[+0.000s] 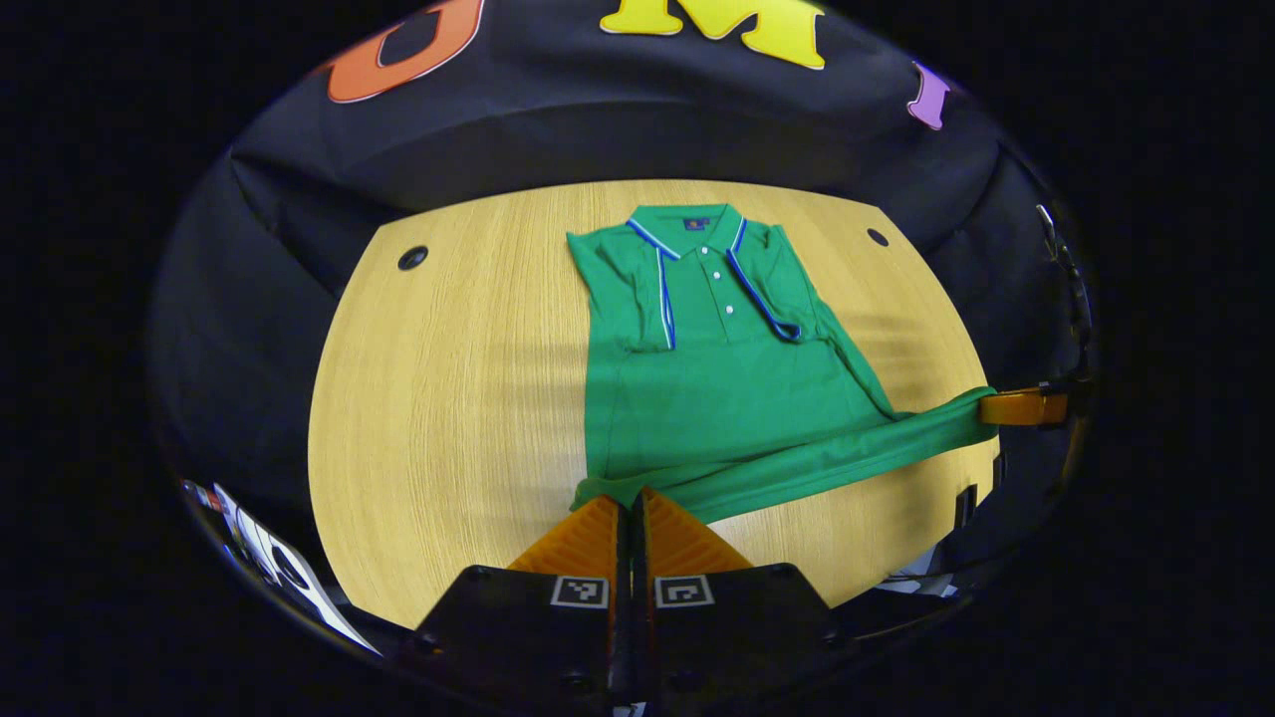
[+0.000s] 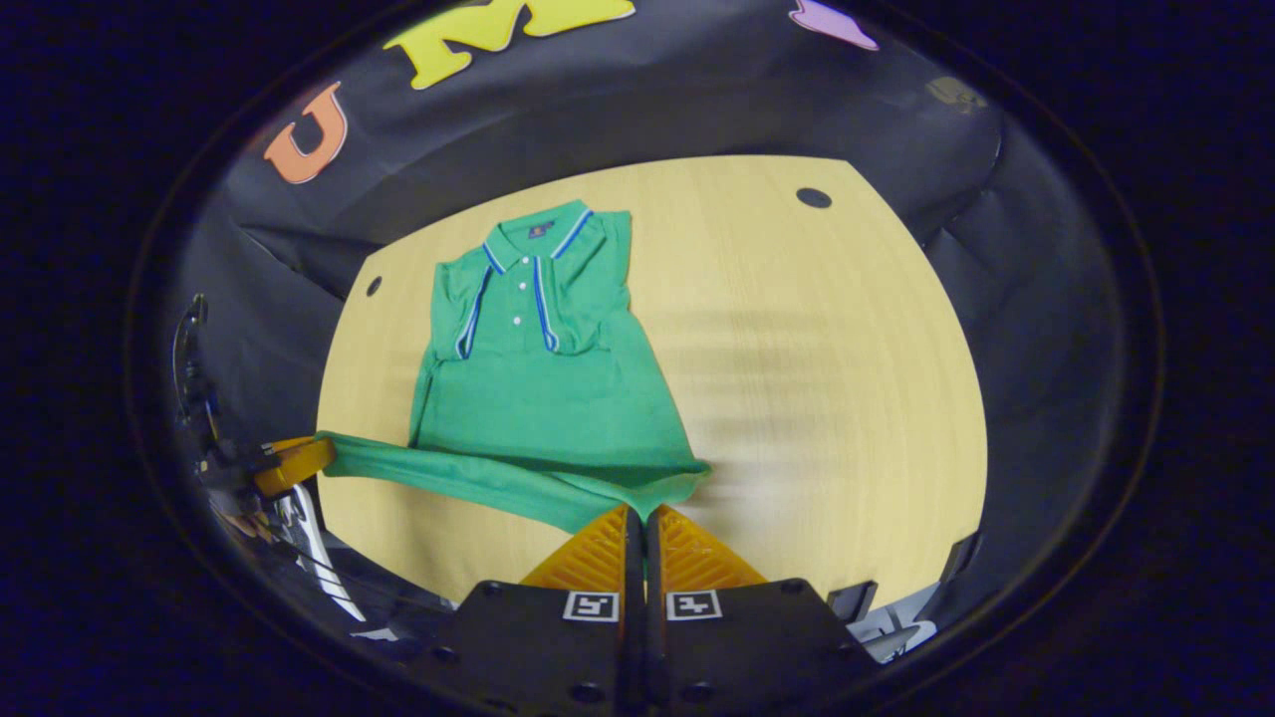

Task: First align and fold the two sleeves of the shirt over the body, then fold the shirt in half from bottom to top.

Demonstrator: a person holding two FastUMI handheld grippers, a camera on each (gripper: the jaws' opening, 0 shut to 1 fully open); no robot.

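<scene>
Left gripper view, nearest first: left gripper at 6 o'clock, fingers pressed together w/ no visible gap, pinching one bottom corner of green short-sleeved polo shirt w/ blue-and-white trim. Hem lifted off light wood-grain round table, pulled taut as a band running toward 3 o'clock, where right gripper has the other corner; fingers there closed on the cloth as far as can be told, small at that range. Beyond the hem, shirt body flat on tabletop, both sleeves folded in over the chest, collar and button placket at 12 o'clock, near the far table edge. Two dark round holes in tabletop, one at approx 10 o'clock, one at approx 1 o'clock. Black cloth booth wall behind the table. Right gripper view: right gripper at 6 o'clock, fingers shut tight on hem corner of shirt; hem band stretched toward 9 o'clock to left gripper, clamped on its end. Shirt body left of centre, collar toward 11 o'clock; bare table to the right, hole near 1 o'clock, wall beyond.
</scene>
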